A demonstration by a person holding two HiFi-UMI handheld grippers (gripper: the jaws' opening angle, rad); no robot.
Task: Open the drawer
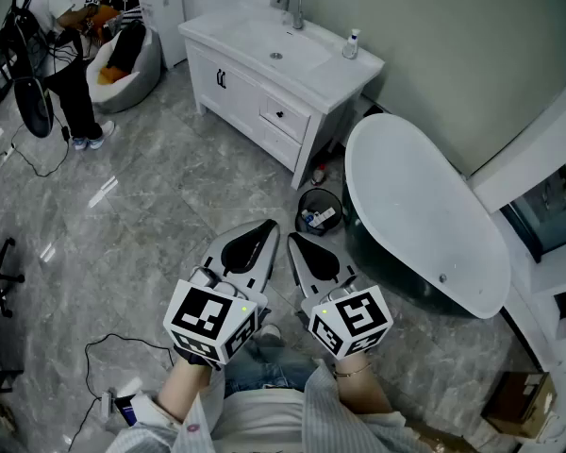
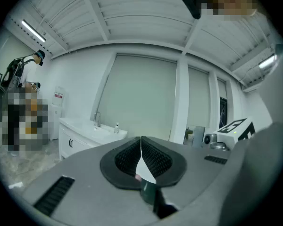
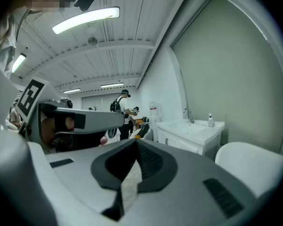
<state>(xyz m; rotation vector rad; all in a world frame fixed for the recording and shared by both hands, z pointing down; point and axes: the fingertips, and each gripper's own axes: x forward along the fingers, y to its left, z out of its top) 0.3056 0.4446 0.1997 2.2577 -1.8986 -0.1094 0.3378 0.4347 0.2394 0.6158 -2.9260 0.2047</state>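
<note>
Left gripper [image 1: 267, 226], right gripper [image 1: 293, 241] hovering side by side, jaws of both pressing together, gripping nothing. Drawer [image 1: 285, 116] sitting closed in white vanity cabinet [image 1: 242, 91] beside bathtub [image 1: 424, 206], well apart from grippers.

White bathtub [image 1: 424, 215] right of centre, small black bin [image 1: 305, 199] with rubbish just beside its left end. Upper left: a person [image 1: 61, 36] standing by a grey beanbag [image 1: 143, 64]. Black cable [image 1: 123, 337] on the marble floor [image 1: 151, 206] lower left, cardboard box [image 1: 521, 404] lower right.
</note>
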